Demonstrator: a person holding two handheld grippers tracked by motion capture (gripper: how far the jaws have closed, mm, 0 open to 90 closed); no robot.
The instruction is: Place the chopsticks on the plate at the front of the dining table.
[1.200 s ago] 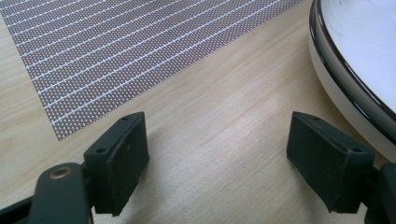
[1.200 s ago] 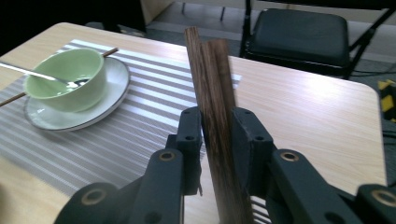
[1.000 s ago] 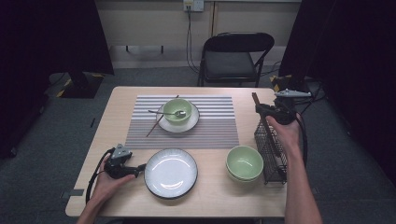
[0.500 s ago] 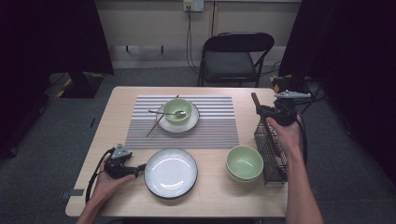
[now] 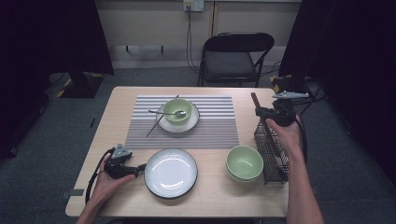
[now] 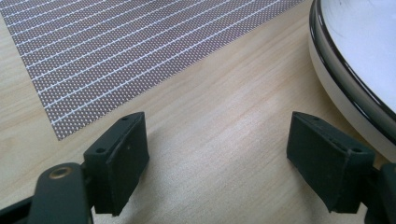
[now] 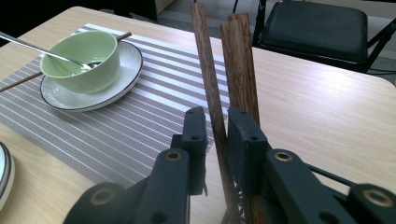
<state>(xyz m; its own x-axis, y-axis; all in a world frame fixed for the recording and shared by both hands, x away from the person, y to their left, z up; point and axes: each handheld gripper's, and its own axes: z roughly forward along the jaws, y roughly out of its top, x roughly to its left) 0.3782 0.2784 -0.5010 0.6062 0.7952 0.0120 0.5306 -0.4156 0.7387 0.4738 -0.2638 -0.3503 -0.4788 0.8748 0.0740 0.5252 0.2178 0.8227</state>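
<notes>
right gripper (image 7: 215, 140): jaws have just been closing, now clamped on one brown chopstick (image 7: 208, 70) standing upright in the wire rack (image 5: 272, 151) at the table's right edge | second chopstick (image 7: 242, 60) just beside it | left gripper (image 6: 217, 163): jaws wide apart over bare table (image 6: 224, 112), holding nothing, beside the white plate (image 6: 359, 60)

Chopsticks (image 5: 255, 100) upright in rack (image 5: 271, 154), right of bowl (image 5: 244, 162).
</notes>
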